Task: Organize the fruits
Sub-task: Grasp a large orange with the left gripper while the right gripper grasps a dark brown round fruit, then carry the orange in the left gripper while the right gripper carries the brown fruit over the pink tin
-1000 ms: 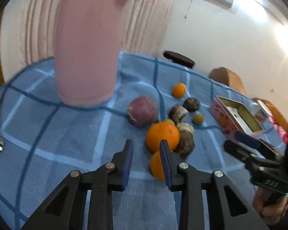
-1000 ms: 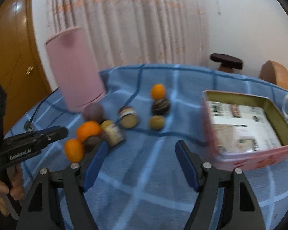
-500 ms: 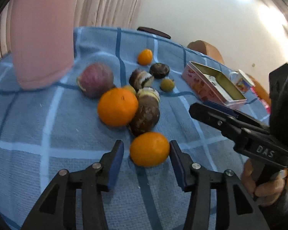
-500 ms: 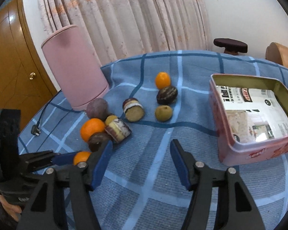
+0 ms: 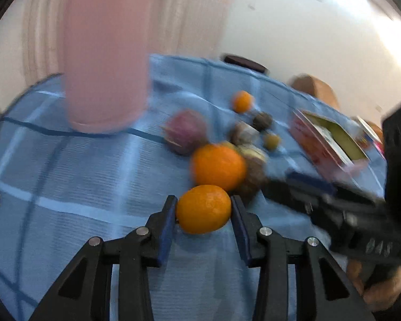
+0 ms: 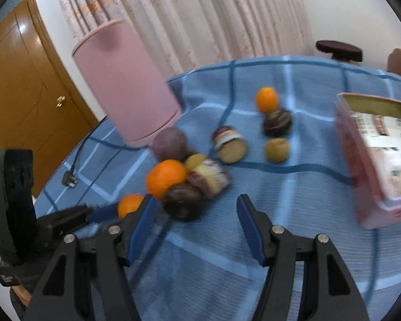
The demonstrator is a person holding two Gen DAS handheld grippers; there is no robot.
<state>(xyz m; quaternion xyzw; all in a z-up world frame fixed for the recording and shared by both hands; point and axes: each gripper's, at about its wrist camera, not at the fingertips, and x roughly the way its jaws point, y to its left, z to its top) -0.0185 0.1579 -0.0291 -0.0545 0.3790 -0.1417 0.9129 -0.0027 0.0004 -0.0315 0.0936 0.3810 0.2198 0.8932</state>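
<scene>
No legible text anywhere.

The surface (image 6: pixel 294 254) has a blue cloth with dark and light lines. A tall pink jug (image 6: pixel 125 85) stands near the far left edge. Oranges (image 6: pixel 166 178), a purple fruit (image 6: pixel 169 143), brown fruits and cut pieces (image 6: pixel 228 147) lie in the middle. A pink tin box (image 6: pixel 374 160) sits near the right edge. A plug (image 6: pixel 69 179) lies by the left edge.
</scene>
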